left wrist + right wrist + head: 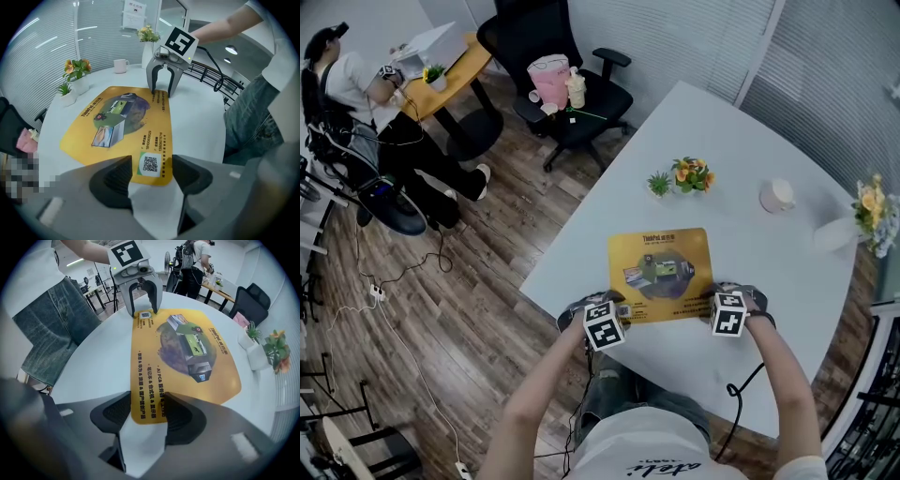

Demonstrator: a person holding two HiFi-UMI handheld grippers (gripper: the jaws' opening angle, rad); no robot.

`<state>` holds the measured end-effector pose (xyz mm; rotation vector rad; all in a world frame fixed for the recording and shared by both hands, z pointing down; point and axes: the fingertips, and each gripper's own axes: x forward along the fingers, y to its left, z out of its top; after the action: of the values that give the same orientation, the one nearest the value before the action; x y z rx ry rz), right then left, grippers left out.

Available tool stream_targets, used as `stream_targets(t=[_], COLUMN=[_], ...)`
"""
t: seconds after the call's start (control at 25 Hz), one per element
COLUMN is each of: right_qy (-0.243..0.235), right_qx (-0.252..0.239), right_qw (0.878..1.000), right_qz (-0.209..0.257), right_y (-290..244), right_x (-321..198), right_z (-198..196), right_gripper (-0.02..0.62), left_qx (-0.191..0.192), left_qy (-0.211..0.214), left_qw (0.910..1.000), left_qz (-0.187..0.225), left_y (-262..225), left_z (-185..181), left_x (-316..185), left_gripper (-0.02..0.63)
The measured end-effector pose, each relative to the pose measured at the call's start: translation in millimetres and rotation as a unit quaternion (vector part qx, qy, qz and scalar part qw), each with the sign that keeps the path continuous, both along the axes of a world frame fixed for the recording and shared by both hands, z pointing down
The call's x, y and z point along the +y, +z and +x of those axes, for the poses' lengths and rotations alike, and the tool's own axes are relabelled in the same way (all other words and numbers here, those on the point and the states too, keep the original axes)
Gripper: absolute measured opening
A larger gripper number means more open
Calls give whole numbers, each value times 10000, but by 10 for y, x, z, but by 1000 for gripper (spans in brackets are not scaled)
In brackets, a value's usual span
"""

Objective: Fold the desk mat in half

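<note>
The yellow printed desk mat (661, 274) lies flat on the white table (750, 244). My left gripper (617, 305) is at the mat's near left corner and my right gripper (723, 294) at its near right corner. In the left gripper view the left gripper (151, 171) is open, its jaws either side of the mat (122, 122) corner with the QR code. In the right gripper view the right gripper (147, 414) is also open, straddling the other near corner of the mat (183, 352). Each view shows the opposite gripper: the right gripper (161, 86), the left gripper (143, 298).
Beyond the mat stand two small potted plants (659, 184) (694, 174), a white mug (776, 195) and a flower vase (872, 214). The table's edge runs close to my body. An office chair (572, 84) with a pink bag stands past the table; a person sits at a desk far left.
</note>
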<state>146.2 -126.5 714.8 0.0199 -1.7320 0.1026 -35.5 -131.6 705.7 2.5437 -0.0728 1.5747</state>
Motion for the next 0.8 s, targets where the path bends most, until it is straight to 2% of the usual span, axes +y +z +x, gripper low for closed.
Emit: stream_targets(t=[0.16, 0.2, 0.28, 0.32, 0.4, 0.52, 0.6, 0.64, 0.76, 0.8], right_qy=[5, 23, 46, 60, 108, 238, 454, 579, 855, 893], right_qx=[24, 31, 58, 66, 47, -24, -110, -165, -313, -334], right_qw=[10000, 10000, 10000, 10000, 9999, 9997, 9986, 9978, 9957, 9953], right_qz=[-34, -19, 24, 39, 46, 102, 240, 266, 195, 174], right_y=[-1, 3, 18, 22, 22, 4, -2, -11, -50, -60], right_x=[2, -13, -55, -73, -85, -101, -161, -183, -214, -217], right_z=[-13, -9, 14, 21, 12, 5, 7, 12, 21, 16], right_gripper=[248, 231, 216, 207, 190, 178, 108, 91, 86, 86], left_qx=[51, 69, 82, 73, 97, 62, 14, -2, -9, -21], left_qy=[-19, -70, -357, -537, -716, -633, -475, -382, -207, -186], left_qw=[9999, 9998, 9993, 9985, 9974, 9978, 9984, 9988, 9996, 9996], left_qz=[-124, -161, -64, 44, 77, 158, 299, 291, 165, 204], left_y=[-7, -12, -17, -11, -10, -15, -19, -26, -61, -65], left_z=[-14, -14, -36, -62, -100, -92, -79, -65, -16, -7], left_x=[11, -5, -124, -206, -278, -270, -231, -188, -57, -41], left_gripper=[273, 272, 252, 13, 15, 15, 28, 59, 246, 282])
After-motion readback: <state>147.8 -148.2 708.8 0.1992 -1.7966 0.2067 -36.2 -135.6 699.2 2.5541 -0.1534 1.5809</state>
